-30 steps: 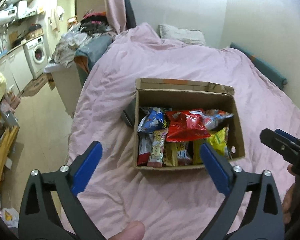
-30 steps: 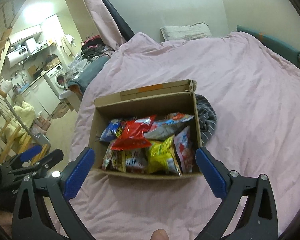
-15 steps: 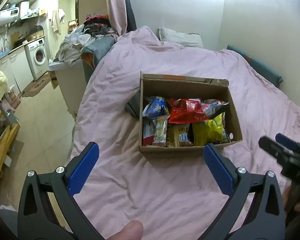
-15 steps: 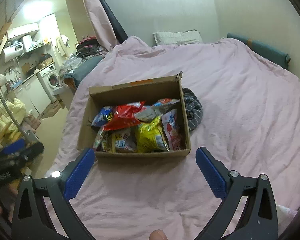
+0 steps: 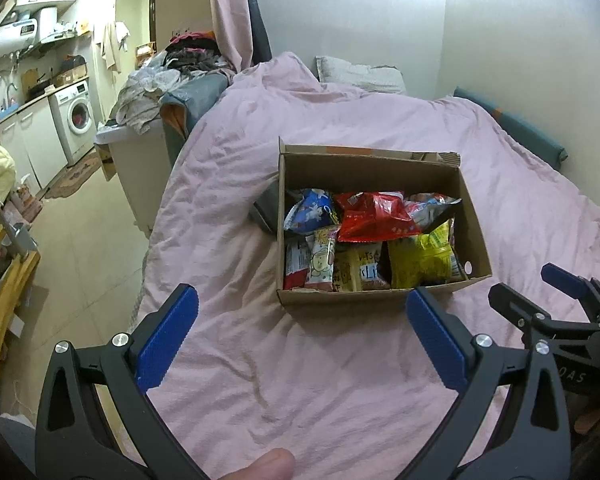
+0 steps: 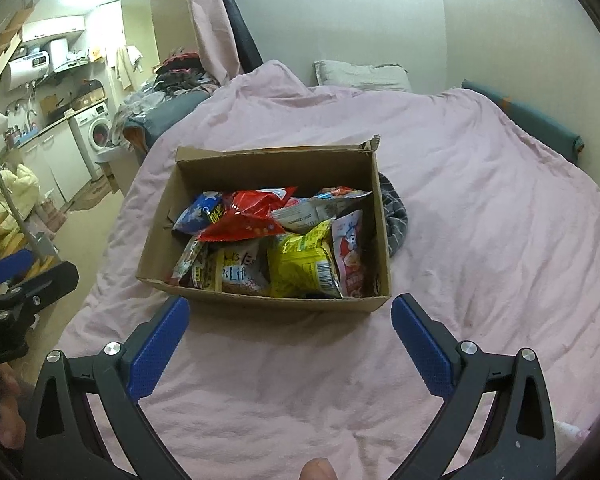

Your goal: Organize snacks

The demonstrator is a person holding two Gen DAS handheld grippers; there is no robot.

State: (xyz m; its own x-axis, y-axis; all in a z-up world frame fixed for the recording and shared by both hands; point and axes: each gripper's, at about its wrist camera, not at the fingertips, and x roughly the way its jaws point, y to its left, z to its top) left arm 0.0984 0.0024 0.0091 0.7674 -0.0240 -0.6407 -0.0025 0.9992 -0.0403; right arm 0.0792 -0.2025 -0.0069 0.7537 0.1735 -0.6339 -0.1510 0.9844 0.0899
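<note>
Pink bedding [image 5: 340, 380] is covering the bed, and an open cardboard box [image 5: 474, 236] of snacks is sitting on it, just beyond both tools. Inside the box, a red snack bag [image 5: 374, 218] is lying across the top of the pile, with a blue snack packet [image 5: 310, 210] at the far left corner and a silver-grey packet [image 5: 430, 208] at the far right. A yellow snack bag [image 5: 422, 260] is standing against the near wall on the right, beside a pale yellow packet [image 5: 358, 270] with printed lettering and a narrow packet with a cartoon face [image 5: 320, 262] to the left. A dark striped cloth [image 6: 394, 216] is lying on the bedding, touching the right side of the box.

The left tool [image 5: 300, 312] is hovering over the bedding near the box with its blue-padded fingers [image 5: 166, 334] spread wide apart, holding nothing. The right tool [image 6: 290, 320] is hovering likewise, its fingers spread wide and empty, framing the near wall of the box. A pillow [image 5: 360, 78] is lying at the far end of the bed, and a washing machine [image 5: 76, 118] is standing far left.
</note>
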